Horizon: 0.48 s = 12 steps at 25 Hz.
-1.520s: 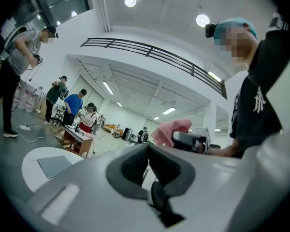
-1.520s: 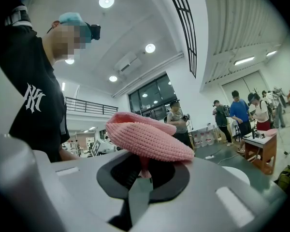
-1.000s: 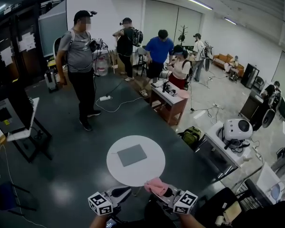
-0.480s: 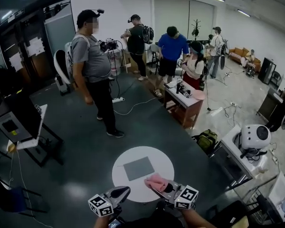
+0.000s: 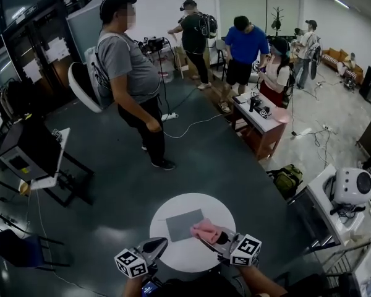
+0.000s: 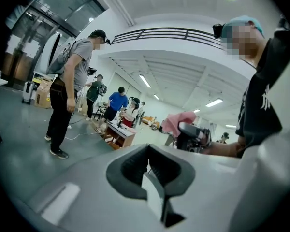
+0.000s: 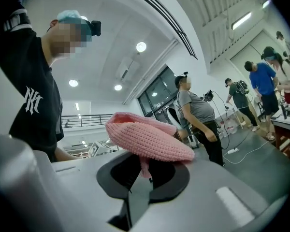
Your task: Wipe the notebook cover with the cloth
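A grey notebook (image 5: 183, 224) lies flat on the small round white table (image 5: 185, 257). My right gripper (image 5: 217, 236) is shut on a pink knitted cloth (image 5: 205, 229), which hangs over the notebook's right edge. In the right gripper view the cloth (image 7: 147, 137) bulges above the closed jaws (image 7: 145, 170). My left gripper (image 5: 156, 247) hovers over the table's near-left rim, shut and holding nothing. From the left gripper view, the shut jaws (image 6: 146, 170) point towards the right gripper (image 6: 193, 135) and its cloth (image 6: 179, 122).
A person in a grey shirt (image 5: 131, 73) stands on the dark floor just beyond the table. Several people gather round a wooden table (image 5: 260, 121) at the back. A white robot head (image 5: 353, 187) sits on a desk at right. A black stand (image 5: 31, 153) is at left.
The table and notebook have come closer in the head view. My right gripper has carried the cloth forward to the notebook's right edge. The grey-shirted person stepped nearer.
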Tool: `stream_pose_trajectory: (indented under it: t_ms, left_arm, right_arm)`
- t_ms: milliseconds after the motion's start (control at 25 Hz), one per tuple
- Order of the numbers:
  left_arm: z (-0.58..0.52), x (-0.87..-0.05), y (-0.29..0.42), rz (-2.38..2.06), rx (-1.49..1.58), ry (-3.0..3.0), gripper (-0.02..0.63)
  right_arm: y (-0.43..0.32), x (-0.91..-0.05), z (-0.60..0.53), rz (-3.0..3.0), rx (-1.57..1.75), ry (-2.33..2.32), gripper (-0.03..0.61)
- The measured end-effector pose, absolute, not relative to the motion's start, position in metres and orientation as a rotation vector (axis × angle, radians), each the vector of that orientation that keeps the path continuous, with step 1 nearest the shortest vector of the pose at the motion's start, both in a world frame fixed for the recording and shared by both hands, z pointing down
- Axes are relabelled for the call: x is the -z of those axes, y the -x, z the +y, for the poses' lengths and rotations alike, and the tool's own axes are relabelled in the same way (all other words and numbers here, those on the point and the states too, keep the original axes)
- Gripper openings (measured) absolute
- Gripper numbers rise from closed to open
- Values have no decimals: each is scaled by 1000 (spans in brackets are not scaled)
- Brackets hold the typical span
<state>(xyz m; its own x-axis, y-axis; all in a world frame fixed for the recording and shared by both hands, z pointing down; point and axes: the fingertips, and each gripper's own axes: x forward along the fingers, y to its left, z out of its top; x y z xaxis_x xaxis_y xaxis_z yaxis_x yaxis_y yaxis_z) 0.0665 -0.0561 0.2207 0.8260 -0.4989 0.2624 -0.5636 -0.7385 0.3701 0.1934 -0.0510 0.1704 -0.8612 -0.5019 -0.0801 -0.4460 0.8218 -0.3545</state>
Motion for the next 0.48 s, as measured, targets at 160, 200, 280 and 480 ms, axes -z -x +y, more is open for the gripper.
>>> stream_pose_trajectory:
  t_ms: [160, 200, 280, 480]
  left_arm:
    - [-86, -244, -56, -806, -240, -2536, 3]
    - [-91, -253, -50, -796, -248, -2528, 3]
    - [-99, -272, -39, -769, -252, -2517, 3]
    - [-120, -321, -7, -699, -264, -2417, 3]
  right_arm:
    - [-185, -196, -82, 2828, 542, 753, 29]
    - [-180, -204, -85, 2822, 559, 768, 29]
    - [-167, -218, -92, 2820, 571, 804, 29]
    - [-133, -251, -115, 2837, 639, 937, 29]
